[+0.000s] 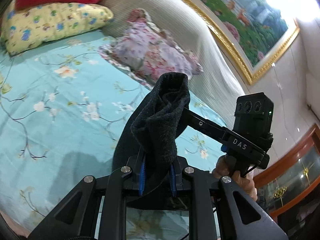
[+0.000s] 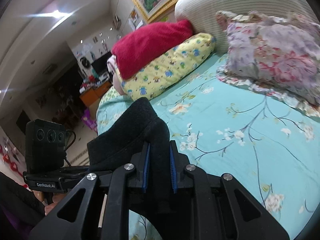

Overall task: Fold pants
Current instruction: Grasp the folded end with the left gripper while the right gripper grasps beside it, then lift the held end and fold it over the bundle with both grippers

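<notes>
Up above the bed (image 1: 60, 100): black pants (image 1: 160, 124) pinched in left tool (image 1: 157, 172). Likewise pinched in right tool (image 2: 159, 164).

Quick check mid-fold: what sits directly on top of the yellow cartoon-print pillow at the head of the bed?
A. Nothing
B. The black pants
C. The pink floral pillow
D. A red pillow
D: in the right wrist view the red pillow lies on top of the yellow cartoon-print pillow, while the pink floral pillow sits apart against the headboard and the black pants are gripped in the right claw.
</notes>
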Action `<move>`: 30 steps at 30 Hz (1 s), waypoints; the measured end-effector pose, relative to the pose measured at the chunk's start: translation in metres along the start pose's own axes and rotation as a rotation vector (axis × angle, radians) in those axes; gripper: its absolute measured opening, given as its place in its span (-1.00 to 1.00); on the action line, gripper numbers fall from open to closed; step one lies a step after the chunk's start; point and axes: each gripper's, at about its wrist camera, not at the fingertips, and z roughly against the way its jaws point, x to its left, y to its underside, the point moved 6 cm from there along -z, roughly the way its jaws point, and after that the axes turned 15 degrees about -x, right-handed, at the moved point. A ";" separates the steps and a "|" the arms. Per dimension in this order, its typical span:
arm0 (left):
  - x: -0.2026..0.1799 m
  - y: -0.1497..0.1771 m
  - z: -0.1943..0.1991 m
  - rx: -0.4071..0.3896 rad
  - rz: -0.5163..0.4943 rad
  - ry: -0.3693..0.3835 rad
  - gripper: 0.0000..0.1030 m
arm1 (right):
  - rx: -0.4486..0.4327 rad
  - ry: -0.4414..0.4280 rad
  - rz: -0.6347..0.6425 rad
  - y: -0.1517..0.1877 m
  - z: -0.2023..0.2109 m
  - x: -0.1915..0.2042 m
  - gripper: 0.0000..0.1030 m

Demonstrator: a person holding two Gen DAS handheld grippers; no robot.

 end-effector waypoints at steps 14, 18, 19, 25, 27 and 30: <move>-0.101 0.058 -0.030 0.111 -0.170 0.096 -0.64 | -0.173 0.059 -0.144 0.024 0.102 -0.048 -0.63; -0.120 0.076 -0.040 0.146 -0.215 0.112 -0.64 | -0.215 0.086 -0.185 0.035 0.127 -0.063 -0.63; -0.125 0.082 -0.043 0.156 -0.228 0.117 -0.64 | -0.224 0.091 -0.193 0.038 0.131 -0.066 -0.63; -0.142 0.108 -0.060 0.205 -0.275 0.125 -0.64 | -0.266 0.124 -0.250 0.055 0.157 -0.086 -0.63; -0.146 0.115 -0.065 0.221 -0.284 0.127 -0.64 | -0.277 0.132 -0.263 0.061 0.165 -0.091 -0.63; -0.151 0.126 -0.072 0.239 -0.304 0.124 -0.64 | -0.287 0.146 -0.280 0.068 0.173 -0.098 -0.63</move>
